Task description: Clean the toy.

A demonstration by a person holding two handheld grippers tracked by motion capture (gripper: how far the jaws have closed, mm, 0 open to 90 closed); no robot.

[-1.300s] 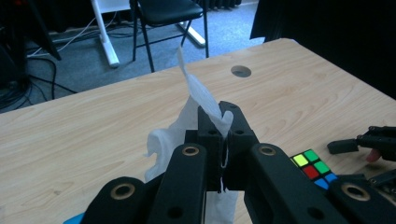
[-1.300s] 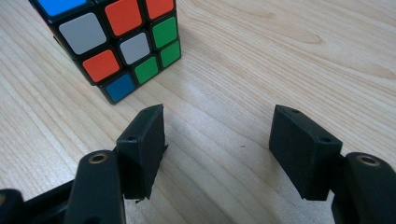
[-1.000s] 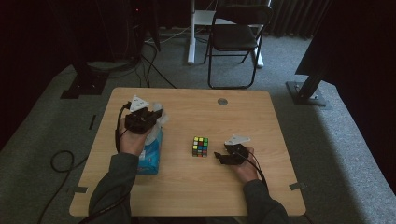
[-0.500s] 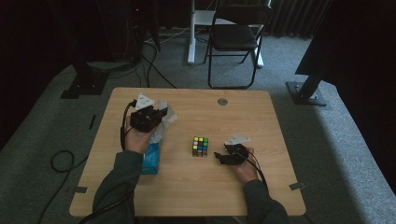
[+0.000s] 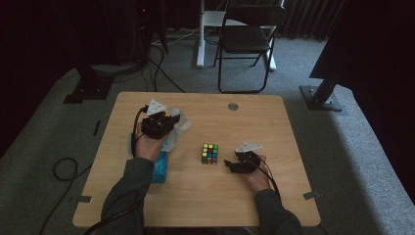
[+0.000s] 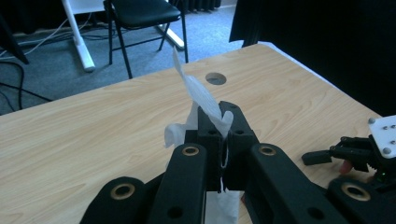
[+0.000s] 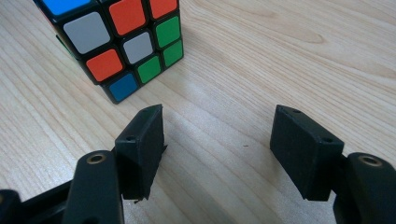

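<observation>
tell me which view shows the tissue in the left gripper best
The left gripper view: the white tissue sits close up, pinched between the shut jaws of the left gripper and sticking up above them. The high view shows it small and crumpled at that gripper, above the blue tissue pack.

so the left gripper [image 5: 169, 122], clamped on that white tissue [image 5: 182, 121], sits a bit further toward the far edge and the middle of the table than a second ago, and more of the blue tissue pack [image 5: 161, 164] shows beside the forearm
</observation>
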